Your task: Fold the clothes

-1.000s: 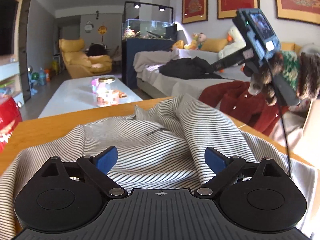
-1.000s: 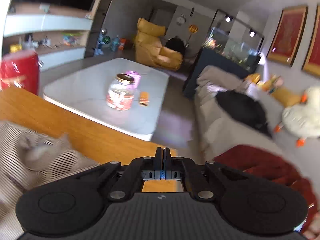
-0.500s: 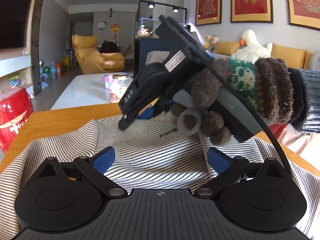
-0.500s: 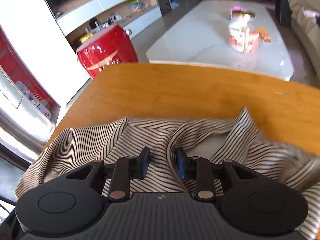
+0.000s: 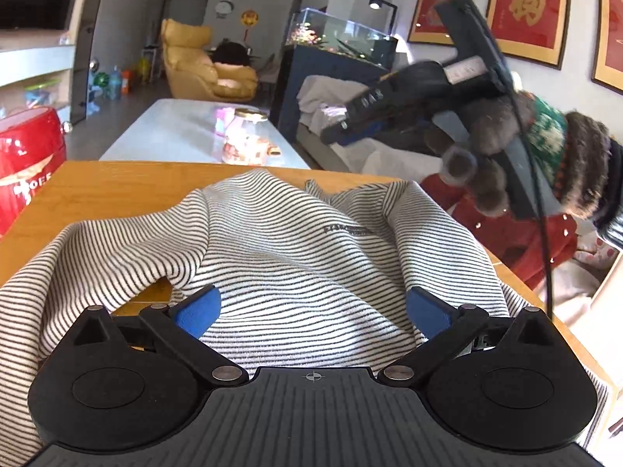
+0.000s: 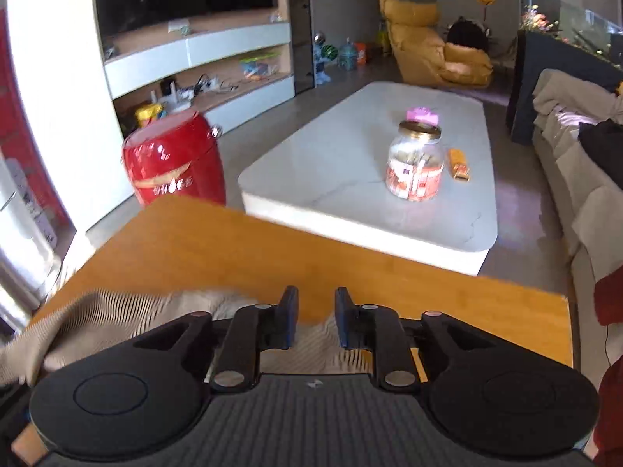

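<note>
Shirt [image 5: 296, 257] rumpled, hem hidden behind fingers [image 5: 198, 309]

One striped shirt [image 5: 296, 257] lying rumpled on one wooden table [image 5: 117, 183]. Two grippers: left gripper [image 5: 311, 311], right gripper [image 6: 316, 321]. One gloved hand [image 5: 518, 155] in view. One white coffee table [image 6: 350, 163] carrying one glass jar [image 6: 414, 163], one small orange packet [image 6: 458, 163], one pink item [image 6: 422, 113], too blurred to name. One red drum [image 6: 175, 159]. One yellow armchair [image 6: 432, 54]. One fish tank [image 5: 342, 35]. Three framed red pictures [image 5: 521, 4] on the wall, partly cut off.
</note>
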`<act>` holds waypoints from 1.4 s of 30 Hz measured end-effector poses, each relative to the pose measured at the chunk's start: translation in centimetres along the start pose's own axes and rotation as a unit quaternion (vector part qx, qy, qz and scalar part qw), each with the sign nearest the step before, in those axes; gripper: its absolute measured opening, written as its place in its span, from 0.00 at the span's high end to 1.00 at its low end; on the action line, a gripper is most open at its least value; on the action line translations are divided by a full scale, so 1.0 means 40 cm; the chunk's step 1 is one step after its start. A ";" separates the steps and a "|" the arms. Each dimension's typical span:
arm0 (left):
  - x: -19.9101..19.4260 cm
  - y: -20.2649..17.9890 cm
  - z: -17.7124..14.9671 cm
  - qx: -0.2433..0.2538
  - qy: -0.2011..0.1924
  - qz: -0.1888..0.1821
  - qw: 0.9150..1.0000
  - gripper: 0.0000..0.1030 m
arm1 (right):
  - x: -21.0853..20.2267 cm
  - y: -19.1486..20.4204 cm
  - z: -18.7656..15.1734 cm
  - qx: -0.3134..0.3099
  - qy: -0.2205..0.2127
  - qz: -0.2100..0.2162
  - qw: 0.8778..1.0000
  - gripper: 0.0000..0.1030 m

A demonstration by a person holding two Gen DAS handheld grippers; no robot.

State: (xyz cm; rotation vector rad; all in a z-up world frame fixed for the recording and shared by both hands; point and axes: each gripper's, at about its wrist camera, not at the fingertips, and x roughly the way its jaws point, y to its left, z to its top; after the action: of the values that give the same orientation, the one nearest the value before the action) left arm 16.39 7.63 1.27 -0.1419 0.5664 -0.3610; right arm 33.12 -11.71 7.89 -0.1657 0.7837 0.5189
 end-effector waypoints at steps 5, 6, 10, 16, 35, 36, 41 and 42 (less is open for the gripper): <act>0.011 -0.009 -0.006 -0.004 0.027 0.011 1.000 0.00 | 0.017 -0.005 -0.152 -0.088 0.025 -0.083 0.992 0.77; 0.010 -0.014 -0.004 -0.005 0.028 0.015 0.999 0.00 | -0.001 -0.002 -0.159 -0.090 0.018 -0.083 0.992 0.77; 0.017 -0.025 -0.004 0.007 0.033 0.036 0.999 0.00 | -0.075 0.010 -0.189 -0.095 -0.010 -0.084 0.992 0.87; 0.027 -0.009 0.000 -0.012 0.044 0.058 0.997 0.00 | -0.187 0.028 -0.233 -0.104 -0.051 -0.086 0.990 0.53; -0.076 0.046 0.048 -0.037 0.017 0.053 0.998 0.00 | -0.509 0.057 -0.314 -0.040 -0.117 -0.166 0.978 0.97; -0.090 0.044 0.047 -0.027 0.018 0.055 0.998 0.00 | -0.536 0.013 -0.284 -0.019 -0.137 -0.195 0.971 0.97; -0.120 0.030 0.023 0.000 0.041 0.038 0.998 0.00 | -0.704 -0.121 -0.150 0.087 -0.266 -0.205 0.938 0.97; -0.121 0.024 0.018 0.006 0.045 0.033 0.998 0.00 | -0.709 -0.116 -0.131 0.088 -0.274 -0.194 0.938 0.97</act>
State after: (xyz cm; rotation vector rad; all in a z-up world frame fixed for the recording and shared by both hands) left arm 13.27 10.36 4.06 -0.0950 0.6557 -0.3067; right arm 15.39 -28.32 24.11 -0.0019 0.2339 0.1019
